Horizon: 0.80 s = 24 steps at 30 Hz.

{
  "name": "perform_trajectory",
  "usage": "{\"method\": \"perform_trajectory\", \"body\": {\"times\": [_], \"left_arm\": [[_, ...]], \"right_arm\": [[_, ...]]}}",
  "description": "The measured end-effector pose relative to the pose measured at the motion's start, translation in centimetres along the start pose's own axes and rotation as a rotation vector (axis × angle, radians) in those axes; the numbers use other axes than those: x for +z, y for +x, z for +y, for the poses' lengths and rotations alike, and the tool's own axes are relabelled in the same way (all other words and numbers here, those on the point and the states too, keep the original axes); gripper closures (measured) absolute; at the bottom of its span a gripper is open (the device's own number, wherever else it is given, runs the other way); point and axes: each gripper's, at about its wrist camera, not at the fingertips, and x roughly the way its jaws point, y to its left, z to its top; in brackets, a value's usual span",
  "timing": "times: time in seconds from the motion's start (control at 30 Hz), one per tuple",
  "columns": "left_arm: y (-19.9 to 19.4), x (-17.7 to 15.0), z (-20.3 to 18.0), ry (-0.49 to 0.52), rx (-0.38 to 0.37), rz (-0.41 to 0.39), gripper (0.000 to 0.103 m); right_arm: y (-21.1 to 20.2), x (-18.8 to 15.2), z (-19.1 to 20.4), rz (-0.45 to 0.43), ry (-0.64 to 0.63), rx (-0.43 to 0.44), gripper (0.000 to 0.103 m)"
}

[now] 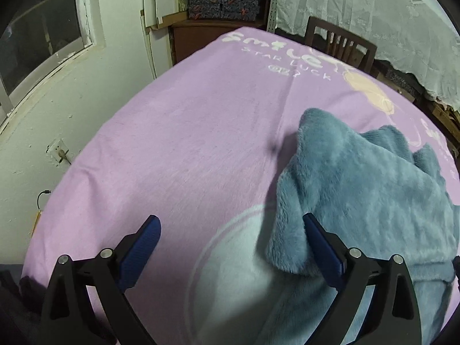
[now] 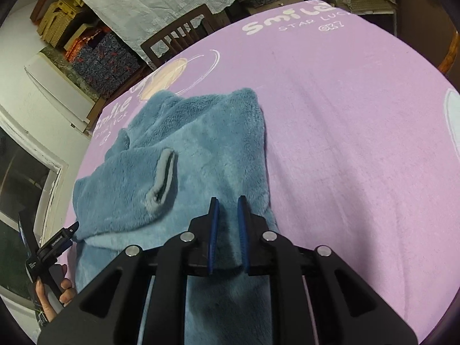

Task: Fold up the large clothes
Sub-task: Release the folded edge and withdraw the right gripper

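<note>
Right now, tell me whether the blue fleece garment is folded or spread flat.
Partly folded. The blue fleece garment lies bunched, layers doubled over one another, a cuff on top, on the purple sheet.

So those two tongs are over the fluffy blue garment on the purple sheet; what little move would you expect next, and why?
Probably the left tongs close on the fluffy blue garment. They stand open with its near edge beside one finger, gripping nothing, while the right tongs are already nearly shut with a ridge of the fabric between them. With both gripping, the garment could be lifted and folded over on the purple sheet.
</note>
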Motion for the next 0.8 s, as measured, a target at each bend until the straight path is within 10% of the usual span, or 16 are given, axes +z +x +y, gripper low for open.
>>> {"method": "perform_trajectory", "body": {"times": [0.43,0.8], "left_arm": [[-2.6,-4.0,-2.7,0.124,-0.147,0.007,0.005],[-4.3,-7.2,-2.1,0.162,-0.231,0.043,0.005]], "right_arm": [[-3.9,-4.0,0.9,-0.048,-0.080,0.027,0.063],[-5.3,-6.2,-1.5,-0.013,-0.007,0.067,0.061]]}}
